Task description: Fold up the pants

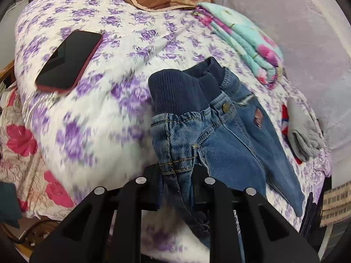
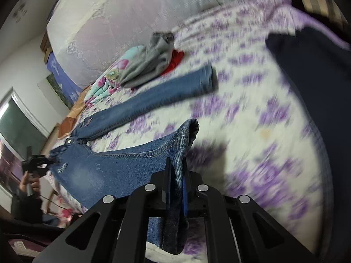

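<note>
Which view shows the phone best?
The left wrist view: the phone lies face up on the floral bedspread, fully visible, left of the jeans. The right wrist view does not show it at all.

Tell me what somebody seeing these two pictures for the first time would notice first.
A small pair of blue jeans is held up over a purple-flowered bedspread; the left gripper clamps the waist, the right gripper one leg's cuff, while the other leg lies flat. A black phone in a red case sits on the bed to the jeans' left. Folded floral bedding and a grey garment lie on the bed's far side.
</note>
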